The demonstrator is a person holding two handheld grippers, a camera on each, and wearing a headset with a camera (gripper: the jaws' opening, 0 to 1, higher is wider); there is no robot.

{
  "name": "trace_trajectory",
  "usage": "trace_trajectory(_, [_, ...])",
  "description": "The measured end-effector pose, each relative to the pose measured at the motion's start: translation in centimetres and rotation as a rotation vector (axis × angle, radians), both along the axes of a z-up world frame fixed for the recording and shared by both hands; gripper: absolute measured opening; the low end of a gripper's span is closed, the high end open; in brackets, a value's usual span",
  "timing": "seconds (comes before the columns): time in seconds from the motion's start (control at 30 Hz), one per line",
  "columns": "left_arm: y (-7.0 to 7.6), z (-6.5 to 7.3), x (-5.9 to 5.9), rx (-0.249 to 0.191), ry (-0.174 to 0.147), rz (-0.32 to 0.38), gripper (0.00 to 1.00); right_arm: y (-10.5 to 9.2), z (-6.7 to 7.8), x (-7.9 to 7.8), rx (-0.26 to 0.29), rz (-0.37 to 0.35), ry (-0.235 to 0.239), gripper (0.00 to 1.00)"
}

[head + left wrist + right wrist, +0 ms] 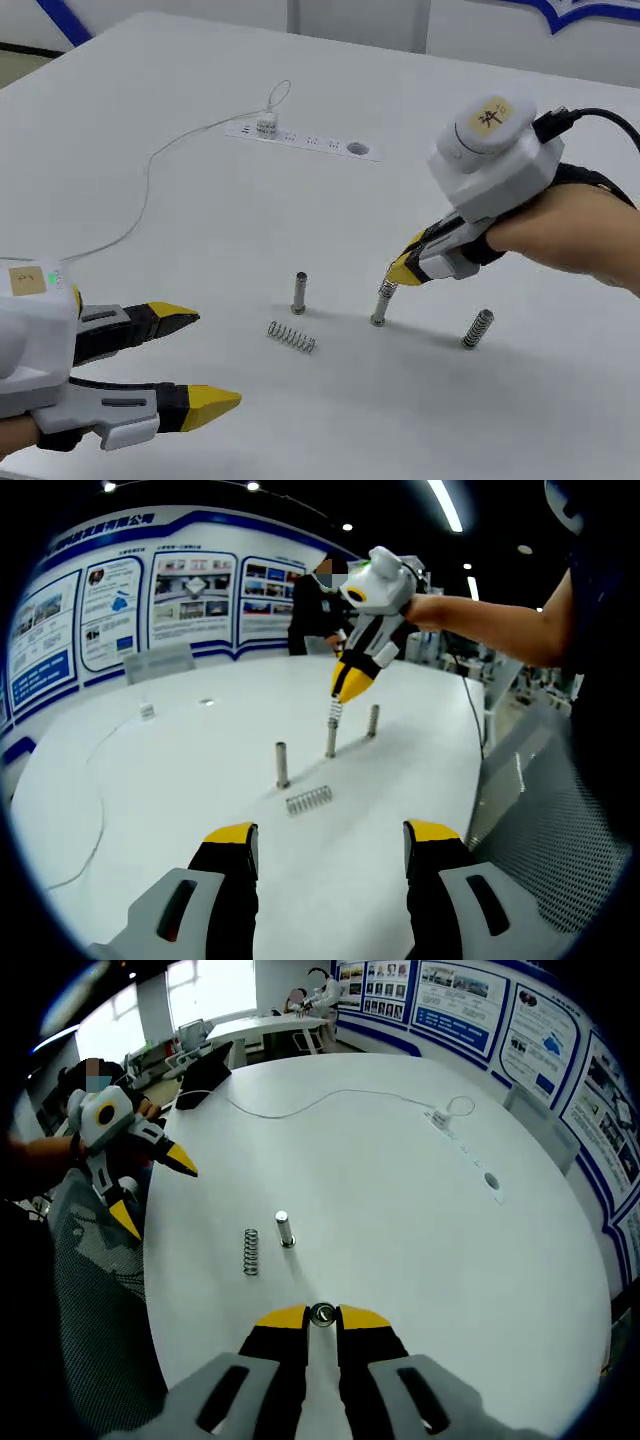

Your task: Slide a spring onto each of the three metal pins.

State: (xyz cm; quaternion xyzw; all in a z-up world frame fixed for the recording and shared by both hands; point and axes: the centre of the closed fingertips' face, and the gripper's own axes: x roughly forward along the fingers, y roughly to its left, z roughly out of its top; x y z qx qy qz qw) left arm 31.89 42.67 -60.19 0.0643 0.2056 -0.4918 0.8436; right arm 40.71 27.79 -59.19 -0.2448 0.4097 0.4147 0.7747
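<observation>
Step in hand: a second spring is going onto the middle pin; I judge the task about halfway done.
Right gripper point(405, 270): the jaws are almost closed and pinch the gripped spring point(386, 290) near its upper end. In the right gripper view the spring's round top sits between the two yellow tips.
Gripped spring, position: its lower coils are over the head of the middle pin point(379, 314). The upper part leans toward the gripper, and the spring is not yet seated.
Left gripper point(195, 358): the jaws are wide apart and hold nothing. It hovers over the table point(200, 200) on the near side, well apart from the pins.
Fitted spring point(478, 328): it stands at the right end of the row; I judge that position complete.
Bare pin point(300, 292): it stands upright at the left end and carries no spring.
Loose spring point(291, 336): it lies flat just in front of the bare pin, not touching it.
Method advised: bring the spring's axis in line with the pin before pushing. Press straight down with a light pinch so the coils are not crushed. Let go only once the lowest coil reaches the table.
Risk: a sideways push could buckle the spring or tip the pin. How the pin is fixed cannot be told.
Other: a power strip point(300, 138) lies far back, clear of the work.
</observation>
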Motion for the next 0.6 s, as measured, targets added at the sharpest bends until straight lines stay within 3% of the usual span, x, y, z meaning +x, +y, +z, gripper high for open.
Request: trace_trajectory(0.6, [0.2, 0.1, -0.1, 0.005, 0.001, 0.004, 0.6, -0.1, -3.0, 0.1, -0.016, -0.017, 0.043, 0.12])
